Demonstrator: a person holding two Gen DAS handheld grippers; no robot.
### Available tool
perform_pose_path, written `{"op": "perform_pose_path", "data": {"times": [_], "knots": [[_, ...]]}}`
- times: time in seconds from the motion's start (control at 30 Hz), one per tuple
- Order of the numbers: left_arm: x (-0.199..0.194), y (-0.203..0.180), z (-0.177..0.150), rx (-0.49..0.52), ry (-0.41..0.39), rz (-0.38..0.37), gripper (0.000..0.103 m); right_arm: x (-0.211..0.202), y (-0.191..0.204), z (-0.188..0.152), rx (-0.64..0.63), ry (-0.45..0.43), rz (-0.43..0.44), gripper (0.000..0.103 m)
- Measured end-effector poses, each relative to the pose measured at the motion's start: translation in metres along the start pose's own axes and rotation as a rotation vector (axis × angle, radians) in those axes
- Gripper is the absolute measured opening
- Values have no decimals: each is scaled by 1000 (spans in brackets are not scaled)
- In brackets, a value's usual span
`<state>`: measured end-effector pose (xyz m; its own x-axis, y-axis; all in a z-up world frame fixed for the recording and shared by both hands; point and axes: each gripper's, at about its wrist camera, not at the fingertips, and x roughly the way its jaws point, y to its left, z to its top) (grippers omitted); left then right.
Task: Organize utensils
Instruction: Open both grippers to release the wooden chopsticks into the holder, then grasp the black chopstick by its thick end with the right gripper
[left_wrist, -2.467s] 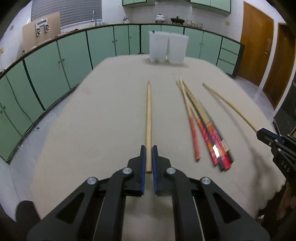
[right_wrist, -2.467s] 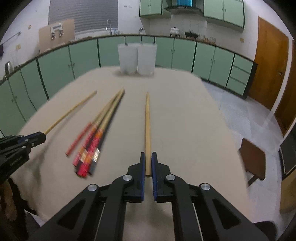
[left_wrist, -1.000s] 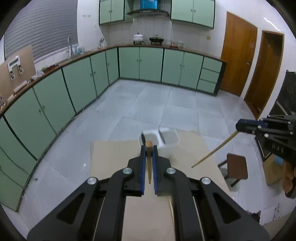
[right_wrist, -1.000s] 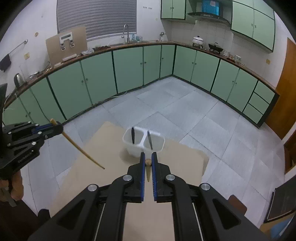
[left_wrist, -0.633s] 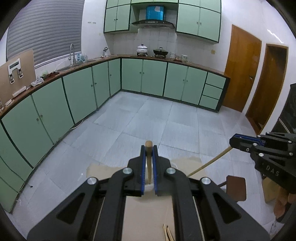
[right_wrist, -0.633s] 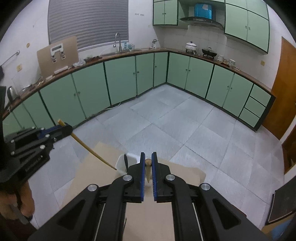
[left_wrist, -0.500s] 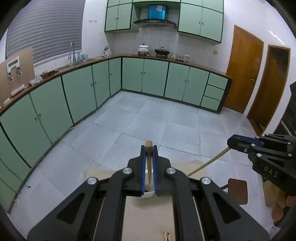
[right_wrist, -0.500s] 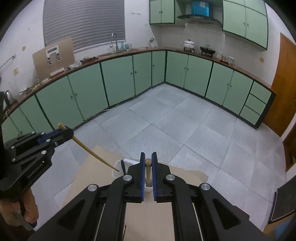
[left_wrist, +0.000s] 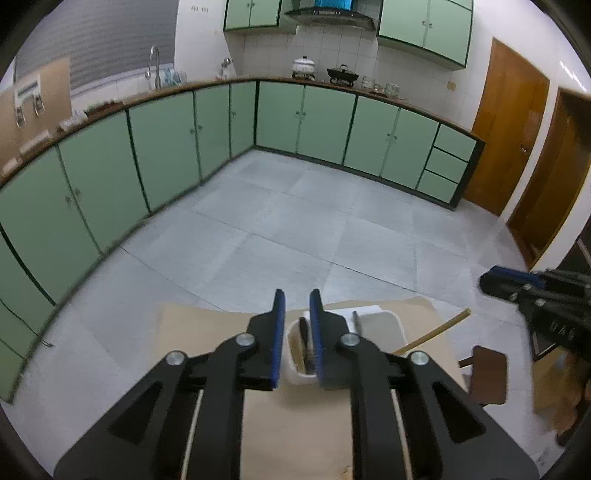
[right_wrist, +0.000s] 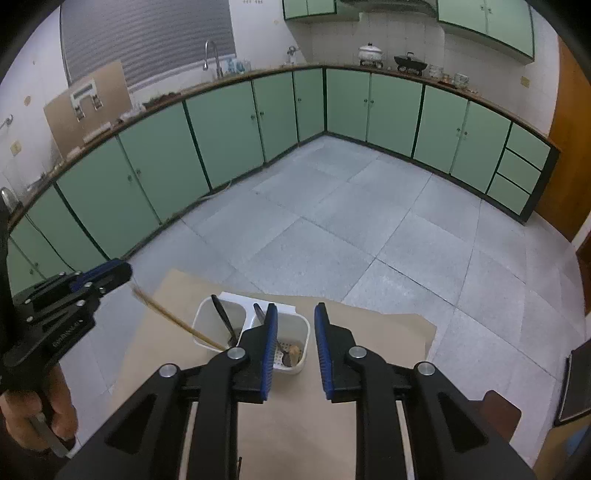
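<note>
There are two claws, two white bins, two chopsticks and two dark utensils. The left claw (left_wrist: 297, 295) is open with a narrow gap and holds nothing. The right claw (right_wrist: 295, 307) is spread wider and is also empty.

The bins stand side by side, touching, near the far edge of the beige tabletop (right_wrist: 369, 332). The left bin (right_wrist: 205, 314) holds one dark utensil (right_wrist: 223, 319) and one chopstick (right_wrist: 173, 317). This chopstick leans out toward the left claw, with a small gap between its upper end and the claw tip. The right bin (right_wrist: 301, 326) holds the second dark utensil (right_wrist: 259, 313) and the second chopstick (right_wrist: 293, 349). In the right wrist view this chopstick is seen almost end-on. In the left wrist view it leans out to the right, apart from the right claw.

The leaning chopstick is blurred in the right wrist view. A pale piece with small holes (right_wrist: 282, 350) lies in the right bin, but I cannot tell what it is. The claw fingers cover part of each bin, and the black claw bodies hide the near tabletop. A hand (right_wrist: 40, 417) is cut off at the left border.

Beyond the far tabletop edge there is open grey floor (right_wrist: 332, 221) up to the green cabinets (right_wrist: 221, 129). A brown stool (right_wrist: 498, 410) stands beside the right edge.
</note>
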<state>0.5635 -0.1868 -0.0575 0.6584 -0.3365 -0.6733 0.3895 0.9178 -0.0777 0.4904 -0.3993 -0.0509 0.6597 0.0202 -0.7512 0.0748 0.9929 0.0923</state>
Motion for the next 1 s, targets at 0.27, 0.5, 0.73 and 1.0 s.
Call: {"op": "perform_pose_path", "data": {"times": [0.27,0.5,0.73,1.0], "knots": [[-116,12,-71,76,-157,25,65,-99,-16,-102,-13,-211,4,35],[-155,9,-232,81,-138,30,74,-96,14,-315,-8,-209,-17,42],[-157,6,-367,54,-79,42,76,-54,78,-467,-97,-63,7,41],[-155,16,-417,-5,-23,61,76,-44,108,-489,-197,-86,-1,41]]}}
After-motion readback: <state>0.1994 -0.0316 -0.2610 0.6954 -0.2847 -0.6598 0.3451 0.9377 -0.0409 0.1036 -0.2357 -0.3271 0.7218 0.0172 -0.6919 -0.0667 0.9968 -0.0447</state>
